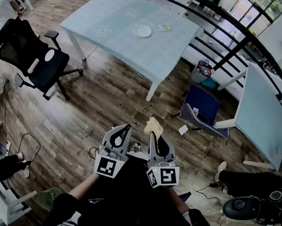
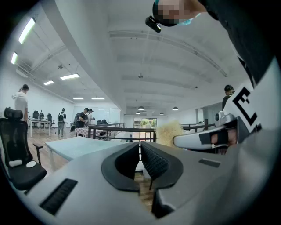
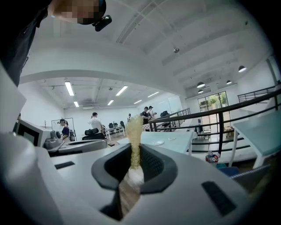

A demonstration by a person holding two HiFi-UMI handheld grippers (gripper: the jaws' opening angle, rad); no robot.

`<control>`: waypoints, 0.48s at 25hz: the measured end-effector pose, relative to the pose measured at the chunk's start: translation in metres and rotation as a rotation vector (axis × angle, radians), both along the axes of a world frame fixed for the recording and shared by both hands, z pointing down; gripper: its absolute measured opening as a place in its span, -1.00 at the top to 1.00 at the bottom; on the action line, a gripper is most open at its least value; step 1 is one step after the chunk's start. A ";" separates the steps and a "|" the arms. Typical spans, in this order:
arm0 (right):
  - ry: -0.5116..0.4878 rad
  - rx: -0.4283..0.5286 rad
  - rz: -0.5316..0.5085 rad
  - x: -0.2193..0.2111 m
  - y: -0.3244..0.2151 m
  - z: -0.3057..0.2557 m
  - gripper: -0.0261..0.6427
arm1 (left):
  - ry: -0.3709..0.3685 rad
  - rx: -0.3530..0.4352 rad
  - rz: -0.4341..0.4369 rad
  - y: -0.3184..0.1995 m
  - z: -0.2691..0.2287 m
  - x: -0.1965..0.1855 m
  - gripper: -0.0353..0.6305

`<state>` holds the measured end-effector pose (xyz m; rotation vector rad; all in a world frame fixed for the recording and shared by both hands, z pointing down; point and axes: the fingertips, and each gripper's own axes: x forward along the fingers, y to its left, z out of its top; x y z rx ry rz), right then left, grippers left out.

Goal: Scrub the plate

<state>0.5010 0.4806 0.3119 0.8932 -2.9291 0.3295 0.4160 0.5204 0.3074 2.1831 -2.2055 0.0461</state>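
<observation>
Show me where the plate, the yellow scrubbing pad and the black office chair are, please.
plate (image 1: 142,31): head view, middle of the white dish.
yellow scrubbing pad (image 1: 153,125): head view, its free upper end.
black office chair (image 1: 54,74): head view, its seat.

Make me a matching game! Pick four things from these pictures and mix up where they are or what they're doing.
Things:
1. plate
2. yellow sponge
3. left gripper
4. black office chair

Places or states:
A. shut, holding nothing
B. on the wooden floor, left of the table
C. on the pale table
D. pinched between the fingers of the right gripper

Pairs: 1-C, 2-D, 3-A, 4-B
</observation>
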 end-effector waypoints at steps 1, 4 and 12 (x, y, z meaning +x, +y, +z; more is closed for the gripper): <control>0.003 0.002 0.000 0.006 -0.004 -0.001 0.76 | 0.009 0.002 0.004 -0.004 0.000 0.006 0.83; 0.010 0.000 0.002 0.017 -0.017 -0.003 0.76 | 0.024 0.005 0.009 -0.014 -0.003 0.021 0.83; 0.019 0.017 -0.012 0.005 -0.014 -0.003 0.77 | 0.048 0.007 0.006 -0.016 -0.001 0.012 0.83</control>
